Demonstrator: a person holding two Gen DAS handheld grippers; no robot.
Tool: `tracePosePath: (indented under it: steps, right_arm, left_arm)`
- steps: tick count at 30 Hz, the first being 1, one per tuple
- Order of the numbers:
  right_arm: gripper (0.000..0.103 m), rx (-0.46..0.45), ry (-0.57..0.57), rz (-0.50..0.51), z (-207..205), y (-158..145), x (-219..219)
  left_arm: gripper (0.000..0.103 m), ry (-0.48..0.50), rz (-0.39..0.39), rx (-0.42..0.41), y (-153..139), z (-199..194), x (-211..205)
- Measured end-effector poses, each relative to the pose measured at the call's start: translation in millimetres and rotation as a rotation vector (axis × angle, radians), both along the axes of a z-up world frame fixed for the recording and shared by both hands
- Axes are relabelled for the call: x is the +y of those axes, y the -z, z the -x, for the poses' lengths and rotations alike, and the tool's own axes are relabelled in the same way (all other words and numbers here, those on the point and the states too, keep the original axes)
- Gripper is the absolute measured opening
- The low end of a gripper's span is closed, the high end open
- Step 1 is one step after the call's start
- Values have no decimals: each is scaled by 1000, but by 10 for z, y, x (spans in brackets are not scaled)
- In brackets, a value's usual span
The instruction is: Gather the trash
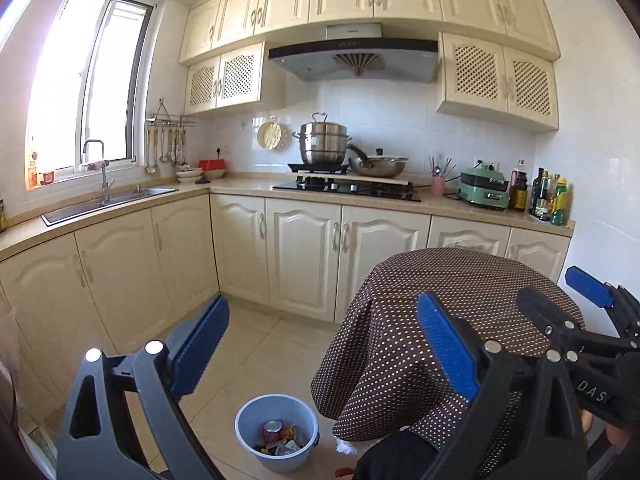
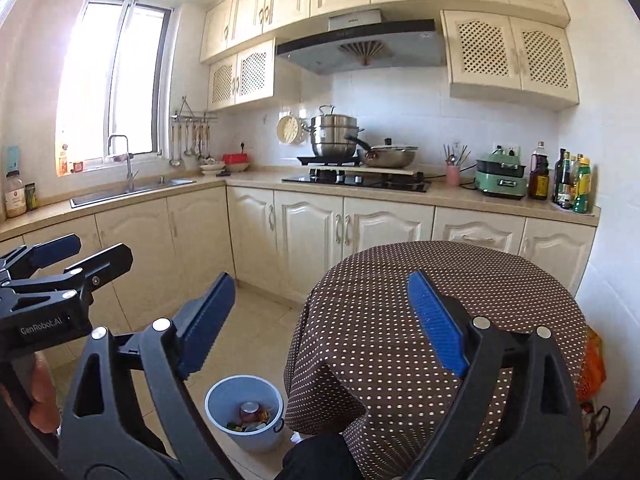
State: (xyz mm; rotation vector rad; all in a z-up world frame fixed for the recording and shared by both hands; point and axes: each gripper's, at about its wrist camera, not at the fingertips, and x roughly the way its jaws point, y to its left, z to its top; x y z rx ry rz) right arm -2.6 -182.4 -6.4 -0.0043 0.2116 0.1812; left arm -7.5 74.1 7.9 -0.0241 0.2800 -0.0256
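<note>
Both grippers, left [image 1: 324, 344] and right [image 2: 320, 320], hung spread and empty above the bin [image 2: 216, 400]; any overlooked trash would likely stay uncollected.

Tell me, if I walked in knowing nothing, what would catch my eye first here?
Probably the round table under its brown polka-dot cloth, low in the foreground, with a pale blue bucket of colourful trash on the tiled floor beside it. Two open blue-padded grippers, the right gripper and the left gripper, frame the view. Behind, a steel steamer pot shines on the stove.
</note>
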Motion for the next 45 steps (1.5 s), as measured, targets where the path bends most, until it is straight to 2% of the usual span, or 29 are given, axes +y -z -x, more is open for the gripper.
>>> tracePosePath:
  steps: [7,17,45]
  right_arm:
    - [89,-79,55,20,176,-50,-81]
    - [89,-70,49,22,148,10,-121]
    - [90,-42,28,26,94,39,51]
  left_arm:
    - [93,-1,-30,-53,-27,133,-125]
    - [93,-25,-54,-56,4,106,-127]
    - [93,-37,-51,-50,37,42,-86]
